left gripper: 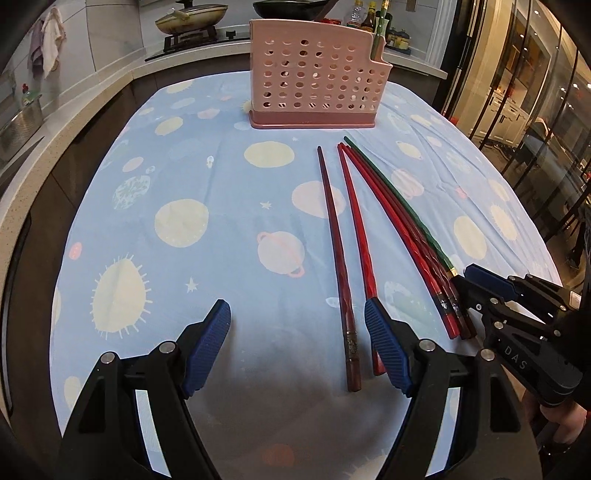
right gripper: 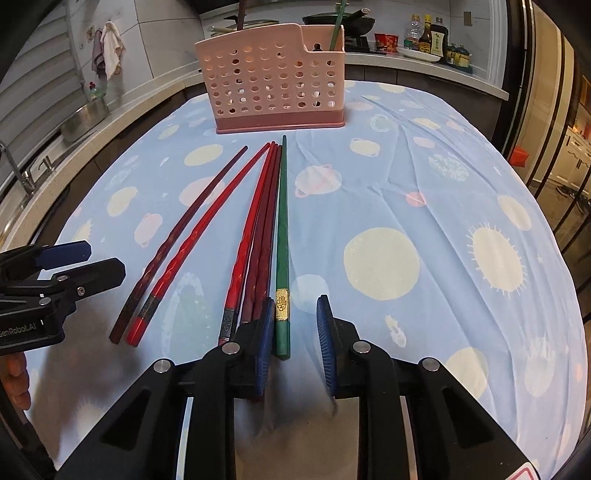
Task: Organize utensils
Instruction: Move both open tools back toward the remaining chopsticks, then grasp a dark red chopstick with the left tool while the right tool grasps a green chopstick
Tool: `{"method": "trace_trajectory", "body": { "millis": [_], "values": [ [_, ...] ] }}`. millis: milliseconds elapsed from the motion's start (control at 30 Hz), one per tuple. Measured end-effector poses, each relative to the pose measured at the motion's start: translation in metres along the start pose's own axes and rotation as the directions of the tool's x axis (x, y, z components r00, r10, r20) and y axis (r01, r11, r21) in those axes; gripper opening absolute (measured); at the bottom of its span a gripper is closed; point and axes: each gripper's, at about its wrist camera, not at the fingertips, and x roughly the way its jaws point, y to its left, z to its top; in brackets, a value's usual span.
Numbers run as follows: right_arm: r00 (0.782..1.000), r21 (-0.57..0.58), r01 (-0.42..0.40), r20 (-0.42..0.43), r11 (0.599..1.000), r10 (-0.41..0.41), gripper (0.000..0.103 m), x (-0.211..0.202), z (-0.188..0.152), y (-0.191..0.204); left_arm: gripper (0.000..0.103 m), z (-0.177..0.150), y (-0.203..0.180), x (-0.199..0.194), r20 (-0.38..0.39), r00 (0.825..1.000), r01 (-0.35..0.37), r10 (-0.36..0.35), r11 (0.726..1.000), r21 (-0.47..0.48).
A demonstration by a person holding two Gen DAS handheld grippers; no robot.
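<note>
Several chopsticks lie side by side on the blue planet-print cloth (right gripper: 424, 184), pointing at a pink perforated holder (right gripper: 273, 81) (left gripper: 317, 81) at the far end. The green chopstick (right gripper: 281, 236) (left gripper: 399, 199) has its gold-banded end between the fingers of my right gripper (right gripper: 293, 325), against the left pad, with a gap to the right pad. A cluster of red chopsticks (right gripper: 258, 240) lies just left of it. My left gripper (left gripper: 295, 314) stands wide open over the dark red chopstick (left gripper: 334, 236); a bright red one (left gripper: 354, 221) runs under its right finger. The holder has a green chopstick (right gripper: 338, 26) standing in it.
A kitchen counter (left gripper: 92, 110) curves around the table's left and far sides, with a stove and pans (left gripper: 192, 18) and sauce bottles (right gripper: 428, 37). A sink and metal pot (right gripper: 85, 114) sit to the left. Glass doors (left gripper: 535, 110) stand to the right.
</note>
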Motion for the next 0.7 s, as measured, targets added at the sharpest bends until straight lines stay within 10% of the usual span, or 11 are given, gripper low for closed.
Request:
{"method": "trace_trajectory", "body": {
  "millis": [700],
  "values": [
    [1.000, 0.036, 0.009, 0.001, 0.999, -0.009, 0.007, -0.009, -0.009, -0.014, 0.045, -0.026, -0.004, 0.005, -0.027, 1.000, -0.013, 0.014, 0.999, 0.035]
  ]
}}
